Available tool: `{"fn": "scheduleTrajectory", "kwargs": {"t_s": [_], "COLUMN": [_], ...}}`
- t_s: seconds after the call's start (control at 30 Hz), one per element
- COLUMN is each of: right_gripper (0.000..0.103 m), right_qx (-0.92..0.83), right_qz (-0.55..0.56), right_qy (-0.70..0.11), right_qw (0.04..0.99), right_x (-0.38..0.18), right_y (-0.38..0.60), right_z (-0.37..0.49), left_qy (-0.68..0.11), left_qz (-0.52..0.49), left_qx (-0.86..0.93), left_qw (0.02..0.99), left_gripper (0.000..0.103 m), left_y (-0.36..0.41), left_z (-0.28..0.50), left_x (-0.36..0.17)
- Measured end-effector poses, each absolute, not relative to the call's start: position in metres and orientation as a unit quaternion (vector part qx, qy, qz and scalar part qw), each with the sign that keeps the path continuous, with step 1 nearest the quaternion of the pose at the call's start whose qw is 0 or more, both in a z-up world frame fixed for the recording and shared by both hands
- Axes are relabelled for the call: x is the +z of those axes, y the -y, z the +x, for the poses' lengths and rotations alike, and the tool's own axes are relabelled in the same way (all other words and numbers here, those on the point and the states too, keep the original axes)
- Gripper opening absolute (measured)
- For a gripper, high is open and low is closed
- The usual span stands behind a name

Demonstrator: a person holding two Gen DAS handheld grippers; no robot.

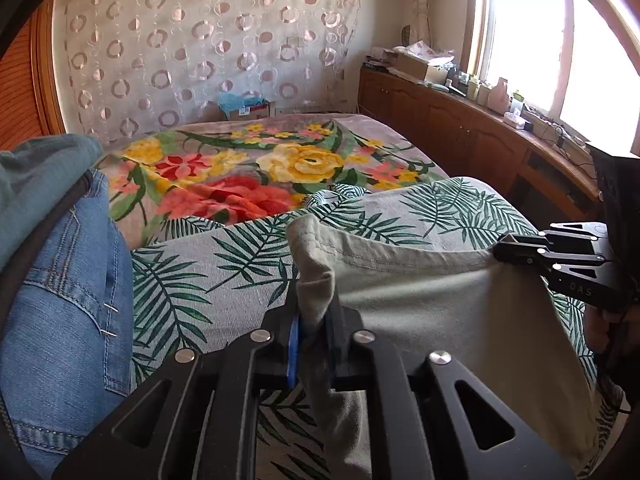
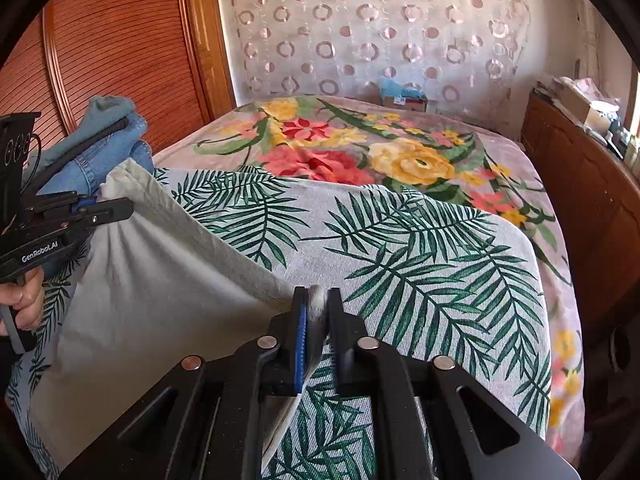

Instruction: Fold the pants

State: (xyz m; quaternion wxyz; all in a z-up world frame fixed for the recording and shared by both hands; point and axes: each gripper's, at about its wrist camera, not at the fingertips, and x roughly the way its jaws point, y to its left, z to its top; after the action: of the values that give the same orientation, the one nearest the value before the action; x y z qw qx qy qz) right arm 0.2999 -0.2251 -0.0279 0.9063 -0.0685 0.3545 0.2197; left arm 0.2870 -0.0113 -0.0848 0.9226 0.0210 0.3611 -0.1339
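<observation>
Both tools pointed forward and down over the bed (image 2: 520, 168), side by side, with the pale grey-green pants (image 1: 420, 292) stretched between them. The left tool (image 1: 316, 312) had one end of the upper edge of the pants pinched between its nearly closed fingers; a fold of cloth stood up between the pads and hung down below them. In the right wrist view the same tool (image 2: 116, 210) came in from the left edge, gripped from below by a hand (image 2: 22, 300) curled around the handle, its tip clamped on the cloth beside the corner of the pants.

The right tool (image 2: 316, 308) held the other end of that edge, a thin bunch of fabric squeezed between the blue pad and the black finger. From the left wrist view this tool (image 1: 508, 250) reached in from the right, its tip biting the far corner; a dark sleeve (image 1: 616, 184) covered the arm behind it.

The pants hung off the held edge in front of a palm-leaf sheet (image 2: 420, 264) that overlay the flowered blanket (image 1: 248, 168). A heap of blue jeans (image 1: 60, 280) lay to the left.
</observation>
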Motion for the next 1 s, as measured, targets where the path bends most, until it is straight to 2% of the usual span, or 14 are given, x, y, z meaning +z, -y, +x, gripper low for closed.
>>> {"fn": "scheduleTrajectory", "kwargs": {"t_s": [0.1,0.17,0.2,0.3,0.37,0.4,0.43,0.6,0.73,1.0], "right_gripper": [0.018,0.019,0.019,0.019,0.019,0.019,0.019,0.019,0.032,0.034], "right_qx": [0.193,0.189,0.193,0.191,0.192,0.195,0.198,0.212,0.219,0.221], "right_qz": [-0.069,-0.06,-0.054,-0.046,-0.043,-0.043,-0.042,-0.04,-0.036,-0.037], "right_qy": [-0.349,-0.35,-0.35,-0.344,-0.343,-0.341,-0.339,-0.325,-0.32,-0.317], "right_qw": [0.915,0.916,0.915,0.918,0.919,0.918,0.919,0.921,0.921,0.922], "right_x": [-0.02,-0.014,-0.01,0.0,0.004,0.006,0.004,0.009,0.009,0.002], "right_y": [0.228,0.229,0.231,0.233,0.232,0.232,0.233,0.238,0.241,0.245], "right_z": [0.297,0.295,0.292,0.274,0.26,0.252,0.245,0.201,0.164,0.106], "left_qy": [-0.37,-0.373,-0.375,-0.378,-0.381,-0.381,-0.382,-0.379,-0.375,-0.364], "left_qz": [0.023,0.021,0.019,0.022,0.022,0.018,0.015,0.02,0.027,0.04], "left_qx": [-0.118,-0.12,-0.124,-0.133,-0.138,-0.143,-0.146,-0.153,-0.161,-0.165], "left_qw": [0.921,0.92,0.919,0.916,0.914,0.913,0.913,0.913,0.913,0.916], "left_gripper": [0.025,0.035,0.045,0.05,0.063,0.075,0.081,0.081,0.081,0.081], "left_y": [0.009,0.007,0.006,0.007,0.009,0.009,0.009,0.012,0.014,0.019], "left_z": [0.287,0.284,0.282,0.273,0.266,0.261,0.258,0.225,0.199,0.157], "left_x": [-0.083,-0.083,-0.083,-0.084,-0.085,-0.085,-0.086,-0.084,-0.079,-0.071]}}
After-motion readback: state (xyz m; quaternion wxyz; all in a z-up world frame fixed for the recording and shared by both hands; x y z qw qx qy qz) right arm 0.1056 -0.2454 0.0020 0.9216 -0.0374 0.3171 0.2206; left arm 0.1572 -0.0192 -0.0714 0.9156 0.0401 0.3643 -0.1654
